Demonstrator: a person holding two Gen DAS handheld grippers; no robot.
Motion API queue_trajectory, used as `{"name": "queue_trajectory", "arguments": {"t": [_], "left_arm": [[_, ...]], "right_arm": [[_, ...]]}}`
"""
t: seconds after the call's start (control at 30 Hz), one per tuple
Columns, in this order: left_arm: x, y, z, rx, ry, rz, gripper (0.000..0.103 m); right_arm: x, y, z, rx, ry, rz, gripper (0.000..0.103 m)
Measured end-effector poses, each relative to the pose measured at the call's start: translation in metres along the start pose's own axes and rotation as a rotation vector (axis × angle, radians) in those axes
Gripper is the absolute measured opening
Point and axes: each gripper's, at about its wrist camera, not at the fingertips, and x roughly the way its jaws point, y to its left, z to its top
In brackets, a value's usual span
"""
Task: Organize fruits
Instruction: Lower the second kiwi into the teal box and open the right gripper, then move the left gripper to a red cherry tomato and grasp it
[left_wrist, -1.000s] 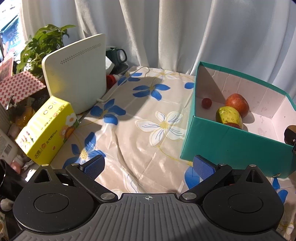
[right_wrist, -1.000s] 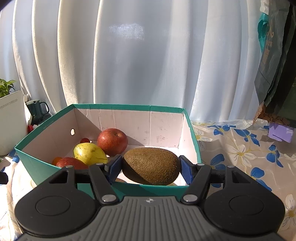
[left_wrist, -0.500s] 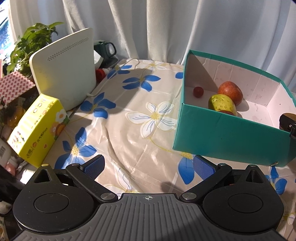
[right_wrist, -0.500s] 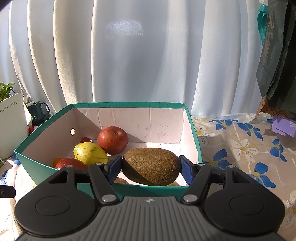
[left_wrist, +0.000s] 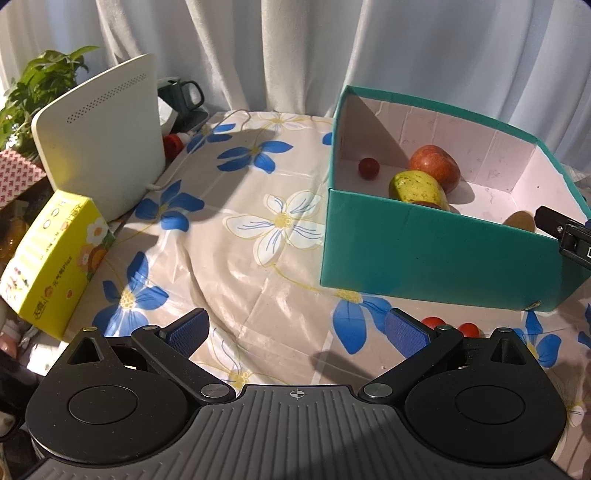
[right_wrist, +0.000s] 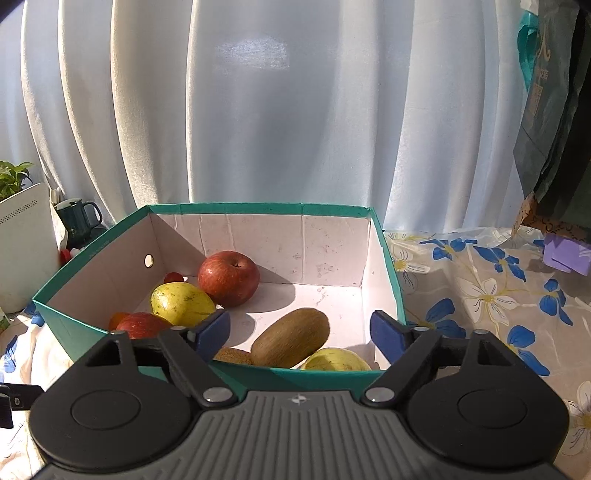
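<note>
Hovering over the near wall of the teal box (right_wrist: 221, 373), the right gripper (right_wrist: 299, 330) is standing with its jaws spread wide; they have just been opening, and the pads are pressing on nothing. The kiwi (right_wrist: 291, 341) is lying tilted on the box floor just beyond and between the jaws, clear of both pads. A second, smaller kiwi (right_wrist: 234, 356) is showing at its near left end, and a yellow-green fruit (right_wrist: 338, 362) is peeking over the box wall toward the right jaw. Further ahead and to the left of the jaws, a yellow mango (right_wrist: 181, 302) is sitting against a red apple (right_wrist: 229, 277), with a small red fruit (right_wrist: 173, 277) behind them and another red apple (right_wrist: 142, 325) just past the left jaw.

The left gripper (left_wrist: 297, 326) is pointing down at the flowered surface (left_wrist: 236, 266), its jaws also spread with only the cloth between them. Two cherry tomatoes (left_wrist: 448, 325) are lying on the cloth just beyond the right jaw, near the box's foot. Ahead and to the left of these jaws, a yellow tissue box (left_wrist: 55, 258) is resting beside a white router (left_wrist: 99, 136), with a dark green mug (left_wrist: 181, 94) and a potted plant (left_wrist: 33, 92) behind.
</note>
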Motion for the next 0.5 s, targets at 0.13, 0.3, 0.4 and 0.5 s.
{"name": "queue_trajectory", "arguments": {"t": [0.13,0.3,0.4,0.5], "left_arm": [[0.000,-0.004,-0.001,0.017,0.003,-0.042,0.103],[0.001,-0.010,-0.005,0.053,0.002,-0.070,0.103],[0.004,-0.012,-0.010,0.065,0.001,-0.097,0.103],[0.008,-0.016,-0.014,0.080,-0.007,-0.129,0.103]], "right_arm": [[-0.009,0.002,0.001,-0.005,-0.014,0.021,0.099],[-0.045,-0.002,0.002,0.004,-0.093,0.034,0.103],[-0.076,-0.009,-0.005,0.043,-0.196,0.028,0.103],[-0.089,-0.012,-0.019,0.077,-0.181,0.080,0.103]]}}
